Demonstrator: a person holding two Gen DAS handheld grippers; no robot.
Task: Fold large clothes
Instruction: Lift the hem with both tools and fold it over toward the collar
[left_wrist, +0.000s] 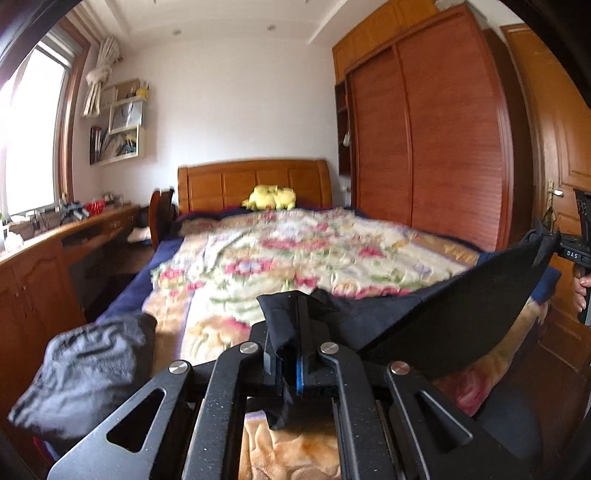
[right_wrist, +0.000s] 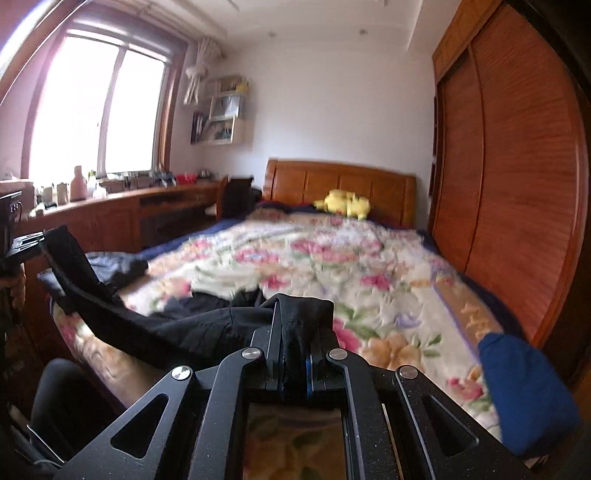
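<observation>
Black garment (left_wrist: 436, 314), apparently trousers though the cut is hard to make out, hangs stretched between two claws above the foot of a bed (left_wrist: 280, 254) covered by a floral blanket (right_wrist: 332, 266). The left claw (left_wrist: 291, 332) is clenched on one end of the dark fabric, the right claw (right_wrist: 299, 332) on the other, so the cloth sags in a shallow arc between them, part of it trailing on the blanket.

The risk from here is judged to lie in the grips: each claw holds only a bunched corner, and a sharp tug or uneven lift could pull an end free and drop the garment in a heap. Sagging cloth could also drag across the blanket and crease, spoiling a clean fold. Both views are blurred, so finer detail of the hold cannot be told.

Counted in view: two claws, one black garment in hand, one crumpled grey garment (left_wrist: 85, 365) at the bed's left edge, one blue garment (right_wrist: 524, 391) at its right edge, one yellow plush toy (left_wrist: 271, 195) by the wooden headboard (left_wrist: 255, 181), one wardrobe (left_wrist: 424, 140) and one long tabletop (right_wrist: 122, 206) under the window (right_wrist: 92, 107).
</observation>
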